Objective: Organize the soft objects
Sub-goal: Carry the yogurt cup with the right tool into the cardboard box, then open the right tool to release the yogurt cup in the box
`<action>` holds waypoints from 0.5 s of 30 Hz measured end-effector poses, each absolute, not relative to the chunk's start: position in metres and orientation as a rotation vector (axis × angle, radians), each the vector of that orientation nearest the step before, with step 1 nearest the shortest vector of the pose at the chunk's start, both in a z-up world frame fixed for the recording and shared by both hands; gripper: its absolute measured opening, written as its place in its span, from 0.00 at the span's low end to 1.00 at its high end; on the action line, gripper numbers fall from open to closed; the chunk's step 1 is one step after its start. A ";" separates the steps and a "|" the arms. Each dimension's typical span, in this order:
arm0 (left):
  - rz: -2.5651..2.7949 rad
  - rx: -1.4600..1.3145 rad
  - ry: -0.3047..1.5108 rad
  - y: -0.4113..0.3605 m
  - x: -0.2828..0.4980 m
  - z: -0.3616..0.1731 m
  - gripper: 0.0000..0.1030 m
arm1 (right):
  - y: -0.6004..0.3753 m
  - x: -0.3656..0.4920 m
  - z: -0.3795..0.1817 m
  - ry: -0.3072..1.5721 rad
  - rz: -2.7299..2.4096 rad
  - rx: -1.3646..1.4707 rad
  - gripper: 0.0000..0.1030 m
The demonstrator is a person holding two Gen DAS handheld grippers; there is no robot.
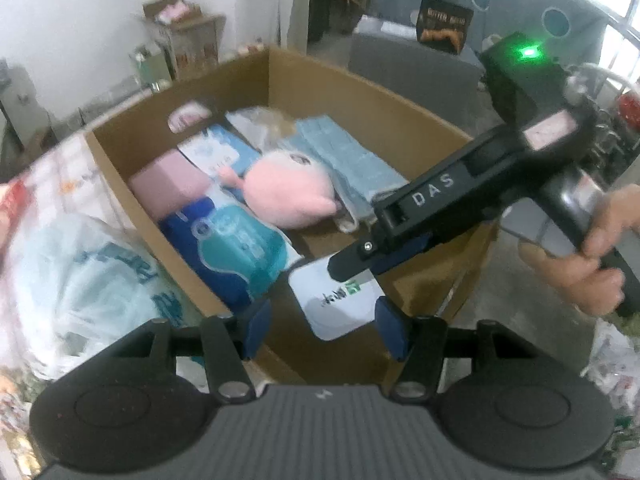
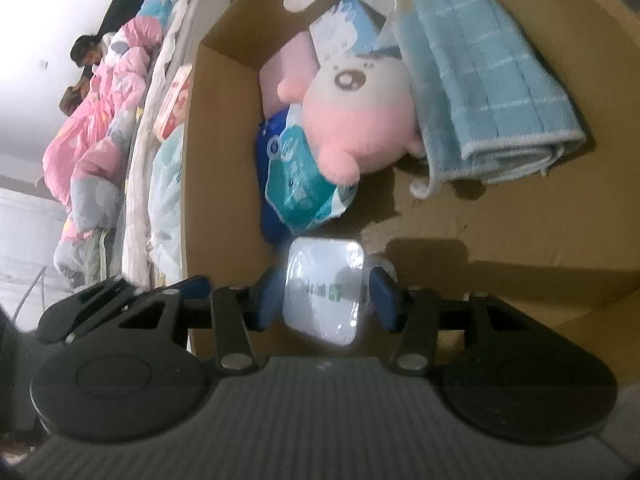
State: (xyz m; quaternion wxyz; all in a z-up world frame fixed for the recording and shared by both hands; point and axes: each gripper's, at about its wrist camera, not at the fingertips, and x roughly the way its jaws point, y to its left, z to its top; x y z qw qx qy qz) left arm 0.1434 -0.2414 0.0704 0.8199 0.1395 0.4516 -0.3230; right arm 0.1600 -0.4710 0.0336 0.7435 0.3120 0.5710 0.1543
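White tissue pack [image 2: 324,292] between right gripper [image 2: 326,298] pads

Your right gripper [image 1: 356,270] is black, lettered "DAS", with a silver screw and a green light. Your left gripper [image 1: 322,326] carries blue pads [image 1: 258,328]. Your hand [image 1: 592,258] is bare-skinned.
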 end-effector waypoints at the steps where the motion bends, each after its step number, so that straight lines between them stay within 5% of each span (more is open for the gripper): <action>1: -0.681 0.296 0.945 -0.238 0.141 0.073 0.59 | -0.471 0.161 0.035 1.242 0.328 0.672 0.47; 7: -0.628 0.243 0.864 -0.196 0.124 0.085 0.61 | -0.472 0.175 0.023 1.245 0.312 0.659 0.46; 9: -0.606 0.201 0.851 -0.177 0.119 0.086 0.62 | -0.467 0.178 0.013 1.278 0.325 0.664 0.36; 15: -0.496 0.096 0.848 -0.118 0.107 0.077 0.62 | -0.455 0.170 0.005 1.296 0.403 0.665 0.33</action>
